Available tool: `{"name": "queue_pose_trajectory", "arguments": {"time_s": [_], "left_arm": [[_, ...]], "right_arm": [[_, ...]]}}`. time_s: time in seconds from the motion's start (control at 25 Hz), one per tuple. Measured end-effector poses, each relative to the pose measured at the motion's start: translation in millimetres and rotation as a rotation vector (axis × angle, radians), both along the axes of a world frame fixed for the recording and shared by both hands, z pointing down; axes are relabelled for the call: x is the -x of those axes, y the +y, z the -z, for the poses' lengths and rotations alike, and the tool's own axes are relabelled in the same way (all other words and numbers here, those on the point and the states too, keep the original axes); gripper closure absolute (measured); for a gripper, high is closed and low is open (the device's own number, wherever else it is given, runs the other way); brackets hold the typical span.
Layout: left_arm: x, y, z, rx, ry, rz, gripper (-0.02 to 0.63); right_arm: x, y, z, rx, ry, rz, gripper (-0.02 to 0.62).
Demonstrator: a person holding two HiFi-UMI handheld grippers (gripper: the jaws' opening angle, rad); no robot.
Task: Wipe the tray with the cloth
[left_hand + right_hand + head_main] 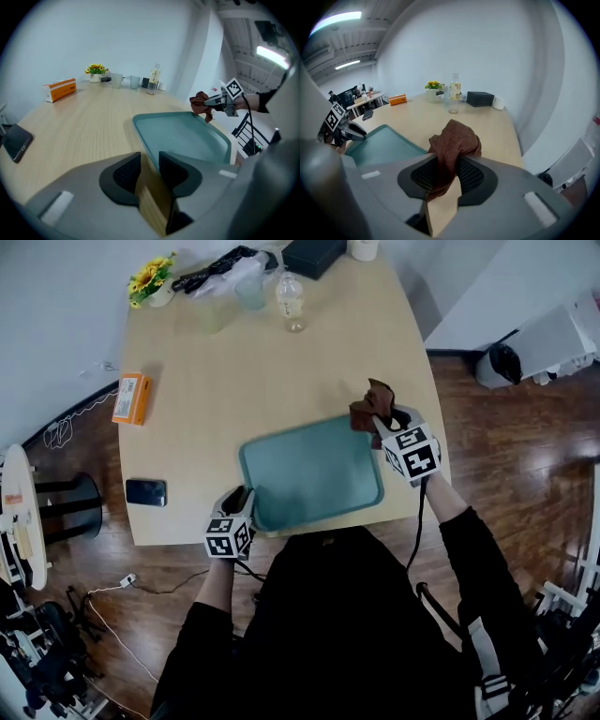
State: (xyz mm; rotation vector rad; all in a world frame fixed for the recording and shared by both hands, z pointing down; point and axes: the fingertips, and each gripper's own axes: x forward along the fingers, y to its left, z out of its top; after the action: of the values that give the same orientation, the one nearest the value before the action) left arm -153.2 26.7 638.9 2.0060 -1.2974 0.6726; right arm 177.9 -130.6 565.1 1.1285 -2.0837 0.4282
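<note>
1. We judge the wiping not yet begun: the crumpled brown cloth point(454, 140) hangs at the far-right corner of the teal rectangular plastic tray point(314, 474), apparently off its surface.
2. Our right claw point(447, 171) pinches that cloth.
3. Our left claw point(149, 161) stands spread at the tray's near-left corner, gripping nothing.
4. The whole tray is left to wipe.
5. We count one tray, one cloth, two claws and one pale wooden tabletop point(234, 381).
</note>
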Motion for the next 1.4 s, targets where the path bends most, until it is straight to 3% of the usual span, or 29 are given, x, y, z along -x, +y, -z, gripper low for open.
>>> {"name": "queue_pose_trajectory", "arguments": {"time_s": [0.2,0.36,0.56,0.8,1.0,1.08,1.16,1.24,1.32,1.4], "left_arm": [[2,-2,0,0.003,-0.009,0.025,0.503],[2,-4,-3,0.014,-0.027,0.013,0.508],[1,-4,-3,0.012,-0.037,0.012,0.509],[-3,-5,-6,0.03,-0.032,0.015,0.509],[-2,-6,-8,0.03,-0.03,0.018,0.514],[-2,-4,-10,0.037,-0.033,0.017,0.514],[-3,-2,-9,0.04,-0.036,0.03,0.514],[1,-6,3,0.003,-0.029,0.076,0.487],[5,-13,30,-0.055,-0.004,0.122,0.437],[4,-21,70,-0.141,0.008,0.126,0.43]], "right_arm": [[-69,42,2,0.054,-0.019,-0.12,0.492],[-92,81,-2,0.077,-0.003,-0.144,0.492],[-95,91,-3,0.084,-0.038,-0.183,0.492],[-84,102,-53,0.223,-0.073,-0.23,0.488],[-83,105,-72,0.2,-0.044,-0.263,0.482],[-82,110,-73,0.219,-0.046,-0.258,0.462],[-85,114,-64,0.229,-0.079,-0.272,0.402],[-91,111,-39,0.181,-0.129,-0.322,0.36],[-96,102,-2,0.09,-0.168,-0.374,0.356],[-95,91,40,-0.024,-0.196,-0.399,0.358]]}}
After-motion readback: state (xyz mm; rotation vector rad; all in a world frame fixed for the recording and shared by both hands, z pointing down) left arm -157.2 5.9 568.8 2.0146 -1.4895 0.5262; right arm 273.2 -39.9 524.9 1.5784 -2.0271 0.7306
